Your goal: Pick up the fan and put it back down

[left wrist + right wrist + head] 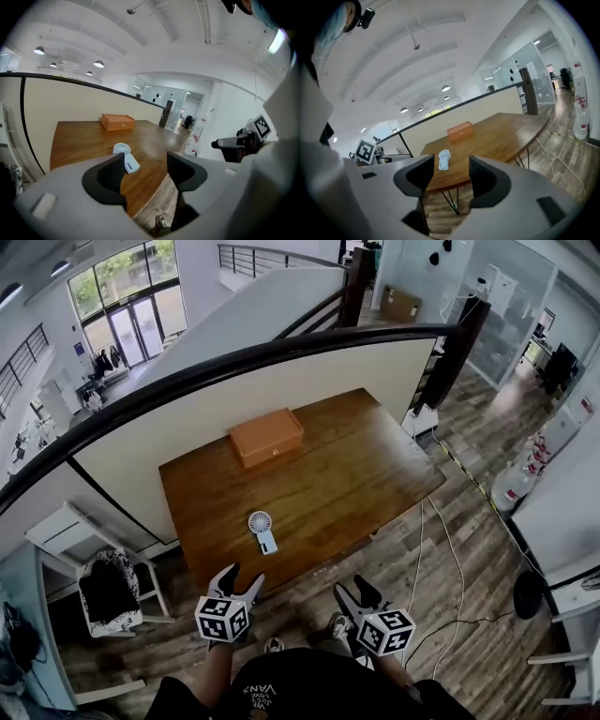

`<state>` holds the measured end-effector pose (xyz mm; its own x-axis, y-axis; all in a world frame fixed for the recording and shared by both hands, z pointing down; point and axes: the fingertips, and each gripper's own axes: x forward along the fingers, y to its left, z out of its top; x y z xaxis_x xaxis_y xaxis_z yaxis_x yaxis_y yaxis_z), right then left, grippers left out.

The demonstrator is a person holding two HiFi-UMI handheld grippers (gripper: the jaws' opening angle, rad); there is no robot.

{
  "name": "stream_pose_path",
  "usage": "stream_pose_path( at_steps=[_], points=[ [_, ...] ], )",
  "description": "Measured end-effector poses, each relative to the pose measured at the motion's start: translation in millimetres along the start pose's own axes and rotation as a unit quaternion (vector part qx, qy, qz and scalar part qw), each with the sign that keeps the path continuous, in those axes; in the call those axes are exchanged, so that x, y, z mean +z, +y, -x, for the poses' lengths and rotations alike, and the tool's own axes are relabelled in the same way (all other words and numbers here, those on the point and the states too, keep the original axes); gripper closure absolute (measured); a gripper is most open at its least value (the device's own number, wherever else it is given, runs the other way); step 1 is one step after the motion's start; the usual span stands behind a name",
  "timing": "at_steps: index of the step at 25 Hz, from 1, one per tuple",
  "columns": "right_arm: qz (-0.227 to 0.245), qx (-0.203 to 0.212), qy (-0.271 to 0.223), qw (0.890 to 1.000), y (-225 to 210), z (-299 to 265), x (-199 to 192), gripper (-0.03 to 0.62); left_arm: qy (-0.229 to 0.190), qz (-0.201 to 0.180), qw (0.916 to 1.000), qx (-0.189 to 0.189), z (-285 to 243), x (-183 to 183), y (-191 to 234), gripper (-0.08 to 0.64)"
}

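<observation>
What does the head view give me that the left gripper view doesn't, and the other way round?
Head view only: the white chair left of the table, and the whole tabletop from above. Left gripper view only: ceiling lamps, and the left hand-held gripper up close, jaws apart, gripping nothing. Both: the fan lying on the wooden table, with the orange box behind it.

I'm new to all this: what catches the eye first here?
A small pale-blue fan lies near the front edge of the wooden table, an orange box behind it. The left gripper and right gripper, both open and empty, hover short of the table.
</observation>
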<state>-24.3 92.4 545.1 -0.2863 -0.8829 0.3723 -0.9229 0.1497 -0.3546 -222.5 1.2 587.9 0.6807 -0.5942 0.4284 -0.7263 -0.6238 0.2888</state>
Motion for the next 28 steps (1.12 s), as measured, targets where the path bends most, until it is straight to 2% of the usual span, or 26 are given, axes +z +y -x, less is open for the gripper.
stream_pose_path(
  at_steps=[8, 15, 22, 28],
  points=[
    [0.027, 0.052, 0.032, 0.998, -63.8, -4.7, 18.3, 0.391, 0.006, 0.036, 0.9968, 0.070, -46.4, -10.8, -17.4, 0.285],
    [0.042, 0.090, 0.043, 0.994, -102.3, 5.0, 36.5, 0.391, 0.019, 0.071, 0.9883, 0.134, -80.6, -32.2, -24.2, 0.276],
    [0.041, 0.102, 0.053, 0.993, -131.1, 8.1, 40.4, 0.391, 0.037, 0.086, 0.9802, 0.175, -101.8, -42.1, -20.8, 0.272],
    [0.029, 0.101, 0.064, 0.992, -141.6, -6.0, 39.4, 0.391, 0.058, 0.098, 0.9701, 0.214, -117.4, -40.3, 12.0, 0.261]
  ],
)
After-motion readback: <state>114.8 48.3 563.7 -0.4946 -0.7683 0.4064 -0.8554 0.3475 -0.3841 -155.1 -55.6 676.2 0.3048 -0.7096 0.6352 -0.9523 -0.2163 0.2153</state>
